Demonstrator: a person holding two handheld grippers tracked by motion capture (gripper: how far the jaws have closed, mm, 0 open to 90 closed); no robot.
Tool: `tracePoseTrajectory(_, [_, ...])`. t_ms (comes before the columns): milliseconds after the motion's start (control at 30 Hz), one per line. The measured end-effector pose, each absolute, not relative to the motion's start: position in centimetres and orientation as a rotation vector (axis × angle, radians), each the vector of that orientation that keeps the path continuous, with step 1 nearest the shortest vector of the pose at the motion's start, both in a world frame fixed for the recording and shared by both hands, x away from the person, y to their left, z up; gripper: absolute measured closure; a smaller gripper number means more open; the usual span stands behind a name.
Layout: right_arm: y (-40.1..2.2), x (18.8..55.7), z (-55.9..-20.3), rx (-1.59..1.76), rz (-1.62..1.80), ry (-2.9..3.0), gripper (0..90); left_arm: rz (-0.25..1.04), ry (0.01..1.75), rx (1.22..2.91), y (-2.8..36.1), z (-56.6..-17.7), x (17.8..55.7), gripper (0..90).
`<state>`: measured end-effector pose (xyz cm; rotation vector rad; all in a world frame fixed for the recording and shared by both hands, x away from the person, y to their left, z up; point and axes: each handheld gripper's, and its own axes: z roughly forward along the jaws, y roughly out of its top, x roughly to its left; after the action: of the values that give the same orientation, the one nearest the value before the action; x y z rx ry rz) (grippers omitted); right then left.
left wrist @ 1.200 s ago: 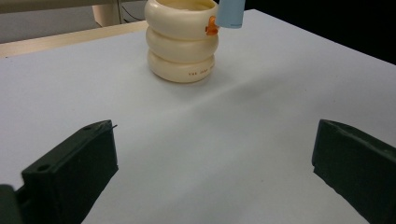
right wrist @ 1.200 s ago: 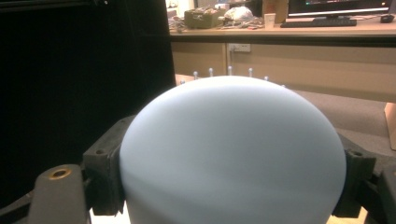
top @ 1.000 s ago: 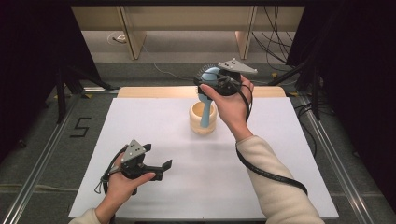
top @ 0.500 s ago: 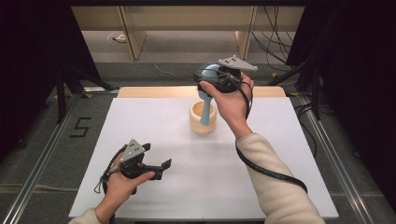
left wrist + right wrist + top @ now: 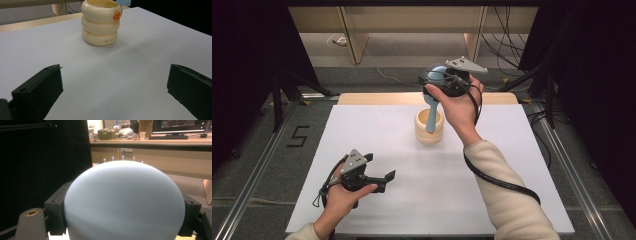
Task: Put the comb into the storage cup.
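High view, from the left: left hand low at the near-left part of the white table, gripping the left gripper just above the surface, jaws pointed right and toward the far side. Jaws spread wide, nothing between them, nothing touched. In the left gripper view, both black jaws at the bottom corners with bare white tabletop between, and the cream ribbed cup standing upright well beyond them, a small orange mark on its upper ring.

Toward the middle of the high view, the cream ribbed cup upright on the table, well apart from the left gripper. Blue hairbrush standing handle-down, the handle's lower end inside the cup's mouth, the rounded head above it.

Further right, right hand raised above the cup, forearm in a cream sleeve angled up from the lower right. Right gripper clamped on the brush head. In the right gripper view, the smooth blue back of the blue hairbrush pressed between both jaws, bristle tips peeking over its top edge.
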<state>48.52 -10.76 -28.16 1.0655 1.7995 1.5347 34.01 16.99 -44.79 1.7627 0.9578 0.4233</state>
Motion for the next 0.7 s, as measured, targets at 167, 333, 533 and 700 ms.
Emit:
tracePoseTrajectory(167, [-10.80,48.69,-27.90,1.065,1.535,1.794,20.7,0.426,0.960,1.762,17.00,-44.82,34.03,0.0])
tracePoseTrajectory(333, [-10.83,48.81,-27.70,1.064,1.532,1.790,20.7,0.425,0.959,1.763,16.98,-44.84,34.03,0.0])
tracePoseTrajectory(533, [-10.82,48.98,-27.58,1.067,1.533,1.785,20.7,0.427,0.960,1.762,17.01,-44.84,34.05,0.0])
tracePoseTrajectory(700, [-10.76,49.12,-27.50,1.066,1.530,1.786,20.7,0.425,0.958,1.763,16.99,-44.86,34.07,0.0])
